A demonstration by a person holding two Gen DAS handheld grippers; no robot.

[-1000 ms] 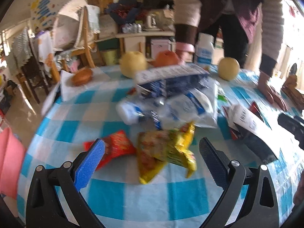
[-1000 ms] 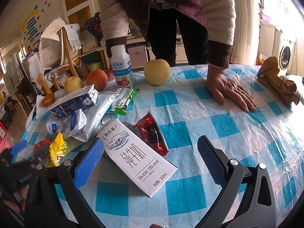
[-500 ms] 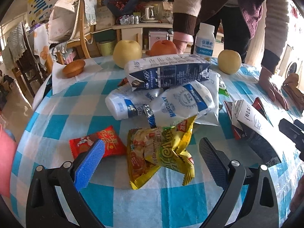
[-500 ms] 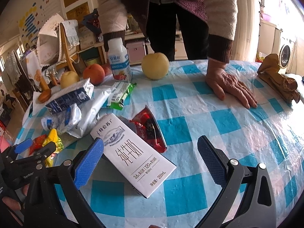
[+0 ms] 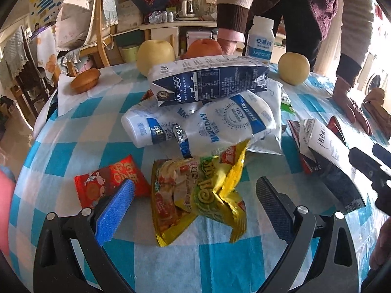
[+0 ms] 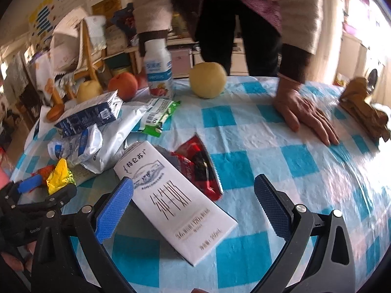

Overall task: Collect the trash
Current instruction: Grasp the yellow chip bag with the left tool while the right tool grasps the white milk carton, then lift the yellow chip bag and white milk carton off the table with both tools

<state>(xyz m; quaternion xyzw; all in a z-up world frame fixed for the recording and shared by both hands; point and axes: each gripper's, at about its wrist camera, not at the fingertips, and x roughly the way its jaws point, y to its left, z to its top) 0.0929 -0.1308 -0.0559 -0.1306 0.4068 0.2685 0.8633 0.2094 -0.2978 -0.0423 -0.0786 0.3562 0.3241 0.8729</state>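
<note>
A crumpled yellow snack wrapper (image 5: 198,193) lies between the fingers of my open left gripper (image 5: 195,210). A small red wrapper (image 5: 110,183) lies by its blue left finger. Behind are a white squashed bottle (image 5: 195,127) and a dark blue carton (image 5: 210,80). My open right gripper (image 6: 193,210) hangs over a flat white milk carton (image 6: 176,197) that lies on a red wrapper (image 6: 200,166). A green wrapper (image 6: 158,117) lies further back. The left gripper also shows in the right wrist view (image 6: 36,195).
The table has a blue and white checked cloth (image 6: 244,131). Pears (image 6: 207,79), a peach (image 6: 123,85), a yogurt bottle (image 6: 157,70) and a bun (image 5: 85,80) stand at the back. A person's hand (image 6: 305,117) rests on the table. A brown cloth (image 6: 364,105) lies far right.
The left gripper has moved forward and lower, so the yellow wrapper now sits between its fingers. The right gripper has edged closer over the white carton.
</note>
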